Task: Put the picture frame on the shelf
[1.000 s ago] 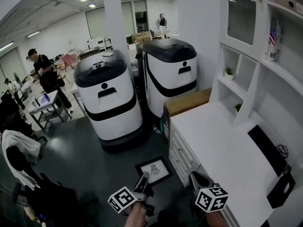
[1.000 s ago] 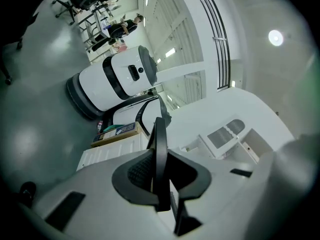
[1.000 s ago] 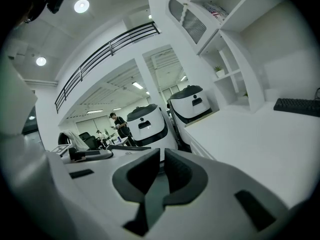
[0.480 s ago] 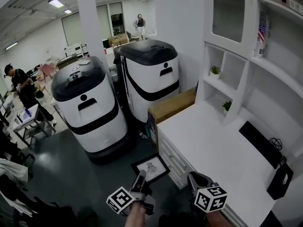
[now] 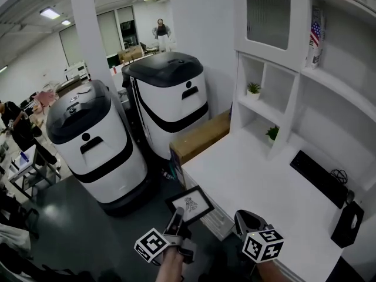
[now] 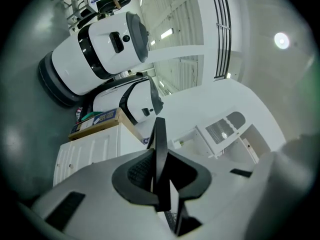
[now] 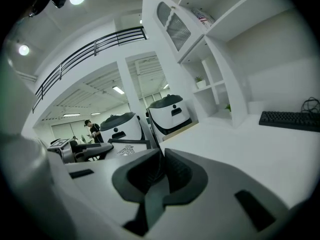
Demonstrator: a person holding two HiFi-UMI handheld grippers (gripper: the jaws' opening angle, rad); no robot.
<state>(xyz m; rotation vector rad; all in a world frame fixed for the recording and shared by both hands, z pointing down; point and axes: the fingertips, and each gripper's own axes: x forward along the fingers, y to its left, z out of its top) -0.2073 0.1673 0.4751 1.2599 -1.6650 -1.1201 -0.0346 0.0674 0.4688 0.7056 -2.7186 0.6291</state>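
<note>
The picture frame (image 5: 190, 204) is black, with a white mat and a small drawing. It hangs flat at the desk's near left corner, and my left gripper (image 5: 177, 223) is shut on its near edge. In the left gripper view the frame (image 6: 160, 143) stands edge-on between the jaws of the left gripper (image 6: 161, 176). My right gripper (image 5: 247, 218) is to the right, over the desk's front edge. In its own view the right gripper (image 7: 161, 166) has its pads together with nothing between them, and the frame (image 7: 125, 146) shows to the left. The white shelf unit (image 5: 281, 107) rises at the desk's far side.
A white desk (image 5: 258, 178) with drawers carries a black keyboard (image 5: 317, 178) and a black object (image 5: 346, 222) at the right. Small plants (image 5: 253, 88) (image 5: 272, 133) sit in shelf cubbies. Two white-and-black machines (image 5: 94, 140) (image 5: 170, 96) and a cardboard box (image 5: 200, 137) stand left of the desk.
Both grippers and the held frame have come nearer the desk and shelf. The frame was over the dark floor and now reaches the desk's corner. The grip is unchanged.
</note>
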